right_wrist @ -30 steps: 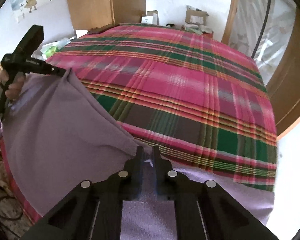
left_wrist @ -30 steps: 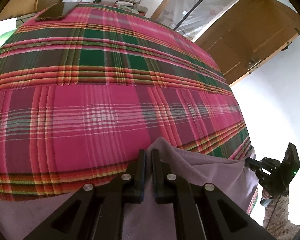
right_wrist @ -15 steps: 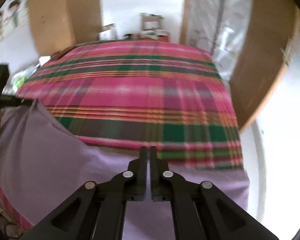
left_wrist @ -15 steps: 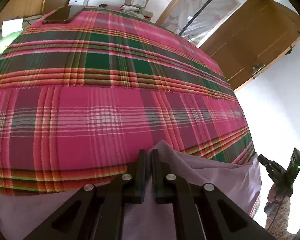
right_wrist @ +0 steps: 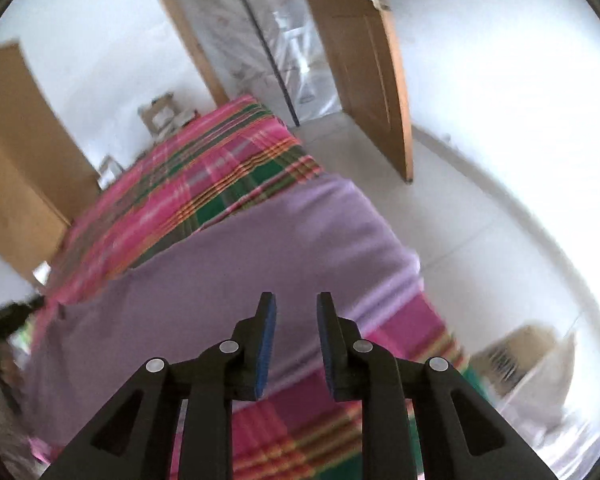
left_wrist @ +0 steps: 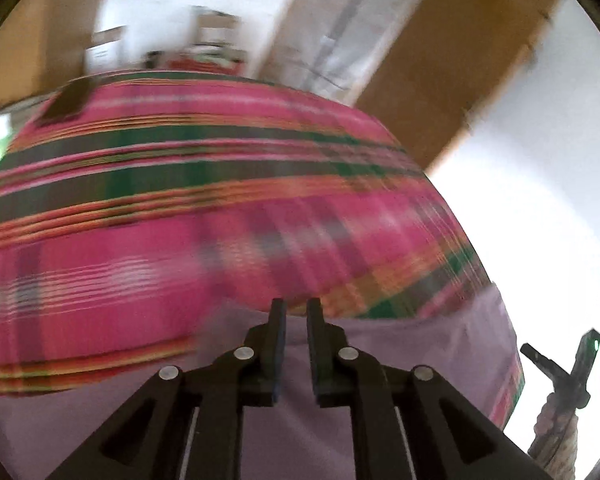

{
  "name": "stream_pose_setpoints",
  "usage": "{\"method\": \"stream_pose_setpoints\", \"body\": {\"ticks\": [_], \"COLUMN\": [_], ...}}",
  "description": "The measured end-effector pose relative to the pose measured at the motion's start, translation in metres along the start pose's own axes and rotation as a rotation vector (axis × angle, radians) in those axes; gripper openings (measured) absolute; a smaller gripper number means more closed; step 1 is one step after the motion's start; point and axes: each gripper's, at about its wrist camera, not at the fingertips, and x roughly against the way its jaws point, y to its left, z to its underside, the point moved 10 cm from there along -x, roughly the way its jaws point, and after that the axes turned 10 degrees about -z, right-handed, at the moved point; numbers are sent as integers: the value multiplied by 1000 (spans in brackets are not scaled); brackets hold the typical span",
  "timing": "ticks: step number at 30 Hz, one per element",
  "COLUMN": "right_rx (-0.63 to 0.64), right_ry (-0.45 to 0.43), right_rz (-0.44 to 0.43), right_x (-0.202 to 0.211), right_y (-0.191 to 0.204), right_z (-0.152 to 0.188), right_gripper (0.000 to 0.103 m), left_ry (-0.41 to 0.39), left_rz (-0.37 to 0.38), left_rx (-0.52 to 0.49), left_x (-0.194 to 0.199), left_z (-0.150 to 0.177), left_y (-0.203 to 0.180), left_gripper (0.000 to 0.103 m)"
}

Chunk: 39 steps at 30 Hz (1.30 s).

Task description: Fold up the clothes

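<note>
A lilac garment point(right_wrist: 260, 252) lies spread flat over the near corner of the bed with the pink and green plaid cover point(right_wrist: 204, 184). My right gripper point(right_wrist: 297, 308) hovers above the garment, its jaws opening, with nothing pinched between the blue pads. In the left wrist view the garment point(left_wrist: 420, 344) lies along the bed's near edge under my left gripper point(left_wrist: 296, 312), whose jaws are also opening with no cloth caught in the gap. The right gripper point(left_wrist: 556, 364) shows at the far right, off the bed's edge. The picture is blurred by motion.
A wooden door point(right_wrist: 364, 60) stands open beyond the bed, with pale floor point(right_wrist: 460, 208) to the right. A wooden wardrobe point(right_wrist: 16, 152) and cardboard boxes point(right_wrist: 160, 112) stand at the bed's far end. A dark flat object point(left_wrist: 68, 100) lies on the far left of the cover.
Both grippers were shut on the lilac garment's edge and have let it go; it now lies flat. The right gripper swung and rolled sideways; the left one drew back and up.
</note>
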Motion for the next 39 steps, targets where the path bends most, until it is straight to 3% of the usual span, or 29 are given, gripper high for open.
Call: {"method": "stream_pose_setpoints", "body": {"ticks": [7,13,22,24,25,34,39], "right_rx": [-110,-144,-255,-241,-233,-213,-199], "right_ry": [10,24,-17,-32,-40,-129,-89], "right_rz": [-122,-136,-137,-120,-112,-82,-42], "right_x": [-3,-9,-18,-18,-17,21,19], "right_y": [8,11,7,8,8,6,-1], "right_z": [25,31,23,20,19,22,30], "right_gripper": [23,25,25,7,5,2,2], "left_ry": [79,108,122,121,120,113,120], "left_rz": [91,141,153,148,146,118,68], "left_rx": [-134,-148,-180,-190,-191,-187,-228], "left_x": [-22,-27,-34,-35,-36,-45,-62], "left_z": [13,19,25,25,24,7,0], "left_y": [-71,-95,-112,-113,-114,-116,-118], "left_gripper": [15,15,18,18,18,19,19]}}
